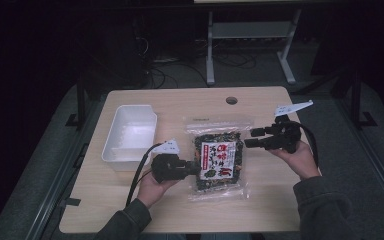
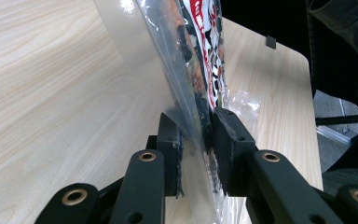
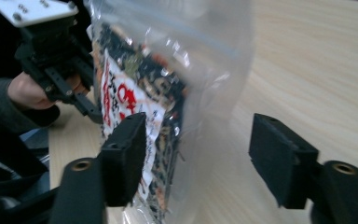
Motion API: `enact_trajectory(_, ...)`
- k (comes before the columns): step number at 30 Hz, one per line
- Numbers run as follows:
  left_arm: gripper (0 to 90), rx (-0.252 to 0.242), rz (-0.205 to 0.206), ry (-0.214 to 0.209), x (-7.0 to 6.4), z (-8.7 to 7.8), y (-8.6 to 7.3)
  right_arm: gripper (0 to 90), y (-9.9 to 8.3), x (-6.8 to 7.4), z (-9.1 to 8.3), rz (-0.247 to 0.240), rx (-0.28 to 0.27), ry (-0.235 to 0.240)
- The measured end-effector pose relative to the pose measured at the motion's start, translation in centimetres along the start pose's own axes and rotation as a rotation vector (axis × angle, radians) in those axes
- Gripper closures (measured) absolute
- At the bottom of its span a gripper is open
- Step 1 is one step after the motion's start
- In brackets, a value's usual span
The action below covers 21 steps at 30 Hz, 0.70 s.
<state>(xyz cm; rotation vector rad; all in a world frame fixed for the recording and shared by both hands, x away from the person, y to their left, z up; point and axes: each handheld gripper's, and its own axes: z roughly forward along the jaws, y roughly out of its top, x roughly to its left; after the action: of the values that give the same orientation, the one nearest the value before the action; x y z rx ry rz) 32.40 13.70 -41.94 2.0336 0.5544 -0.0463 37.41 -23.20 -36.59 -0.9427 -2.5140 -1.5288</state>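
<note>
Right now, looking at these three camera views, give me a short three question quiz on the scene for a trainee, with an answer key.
1. True or false: the left gripper has its fingers shut on the edge of the snack bag.
2. Multiple choice: the right gripper is (A) shut on the bag, (B) open with the bag's edge between its fingers, (C) resting inside the tray.
3. Fill in: the white tray sits on the table to the ____ of the bag in the high view.

Key: 1 true; 2 B; 3 left.
</note>
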Motion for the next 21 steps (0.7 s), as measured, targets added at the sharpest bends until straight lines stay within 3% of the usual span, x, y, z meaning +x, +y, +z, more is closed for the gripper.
enact_trajectory(4,73.0,0.007,0.018,0.002,-0.2,0.0,0.3,23.1,-0.9,0.1,1.2,0.008,0.008,0.044)
enact_trajectory(9,73.1,0.012,0.036,0.0,-0.4,0.0,0.6,23.4,-1.6,0.0,2.4,0.014,0.006,0.076)
enact_trajectory(19,72.9,0.012,0.039,-0.014,-0.1,0.0,0.7,41.2,-1.5,0.4,3.5,-0.032,-0.007,0.148)
enact_trajectory(21,72.9,0.016,0.033,-0.015,0.1,0.0,0.7,48.5,-1.5,0.5,3.5,-0.038,-0.007,0.168)
